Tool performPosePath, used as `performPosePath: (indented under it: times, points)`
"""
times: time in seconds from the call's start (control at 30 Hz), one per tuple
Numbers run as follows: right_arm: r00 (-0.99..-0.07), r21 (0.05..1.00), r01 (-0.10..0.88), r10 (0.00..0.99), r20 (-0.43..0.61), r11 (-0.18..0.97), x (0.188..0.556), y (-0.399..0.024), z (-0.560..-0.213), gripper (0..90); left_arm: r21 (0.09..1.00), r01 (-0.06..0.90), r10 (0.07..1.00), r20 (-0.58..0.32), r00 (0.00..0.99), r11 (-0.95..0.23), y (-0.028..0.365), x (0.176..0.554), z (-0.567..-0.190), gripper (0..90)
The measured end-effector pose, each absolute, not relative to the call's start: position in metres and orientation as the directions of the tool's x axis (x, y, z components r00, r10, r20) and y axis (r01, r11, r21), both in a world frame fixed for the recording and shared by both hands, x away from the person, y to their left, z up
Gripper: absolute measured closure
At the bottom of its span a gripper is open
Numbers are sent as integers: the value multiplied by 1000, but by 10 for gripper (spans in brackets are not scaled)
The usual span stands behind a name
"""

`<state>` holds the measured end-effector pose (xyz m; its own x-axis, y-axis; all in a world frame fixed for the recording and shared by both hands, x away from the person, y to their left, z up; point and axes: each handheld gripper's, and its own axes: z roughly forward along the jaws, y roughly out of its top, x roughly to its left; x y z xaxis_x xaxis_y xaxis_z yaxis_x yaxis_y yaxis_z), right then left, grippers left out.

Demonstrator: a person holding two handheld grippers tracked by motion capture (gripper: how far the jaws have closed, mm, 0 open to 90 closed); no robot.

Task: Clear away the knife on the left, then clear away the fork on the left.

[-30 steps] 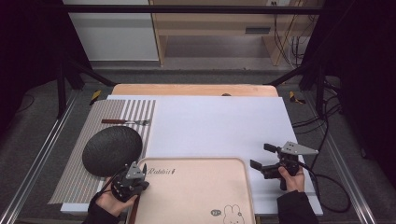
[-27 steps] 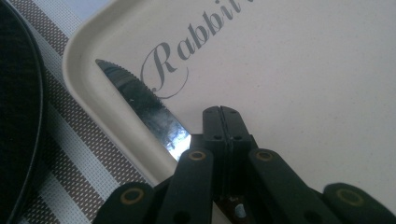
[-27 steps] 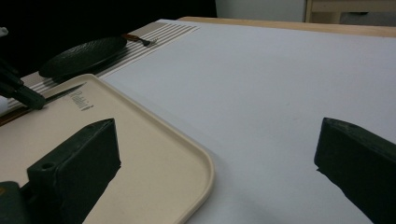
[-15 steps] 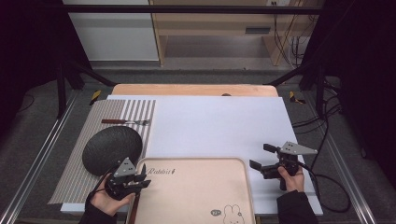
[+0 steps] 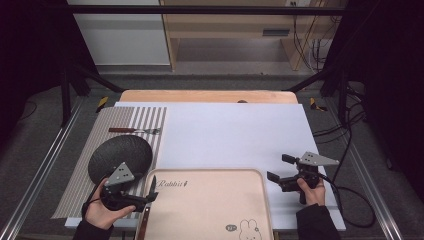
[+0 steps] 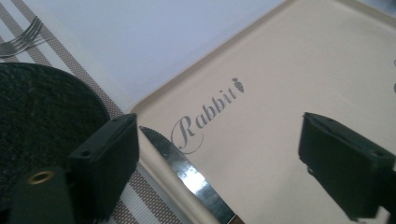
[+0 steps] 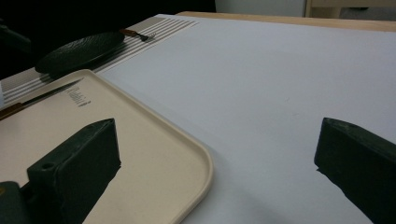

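Lifted a little, the left gripper (image 5: 145,192) was seen in the high view, jaws just spread wide and empty. Beside its jaws, the left gripper view showed the knife (image 6: 189,175) left on the tray (image 6: 280,93) edge; it looked thin, stiff and slippery, best taken by the handle. Empty, wide jaws were seen in the right gripper view.

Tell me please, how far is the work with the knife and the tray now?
Done: the knife lies along the left edge of the tray. In hand: nothing; the left gripper has just been opening above the knife without touching it, and the right gripper is open. Possibly left: the fork and black plate on the striped mat.
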<state>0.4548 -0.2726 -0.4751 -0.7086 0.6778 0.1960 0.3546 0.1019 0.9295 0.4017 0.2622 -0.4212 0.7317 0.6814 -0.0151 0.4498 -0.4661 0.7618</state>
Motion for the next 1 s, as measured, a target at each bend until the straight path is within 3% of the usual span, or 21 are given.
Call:
performPosePath:
  times: [0.13,0.23,1.0]
  points:
    - [-706,927,358,681,193,110,455,-272,-476,2,763,450,682,-16,731,-464,267,406,-418,17]
    - [-705,928,357,683,193,107,455,-273,-475,2,765,431,673,4,739,-479,269,408,-416,8]
    - [-702,928,358,685,194,104,455,-273,-475,2,753,337,603,98,792,-565,298,439,-387,8]
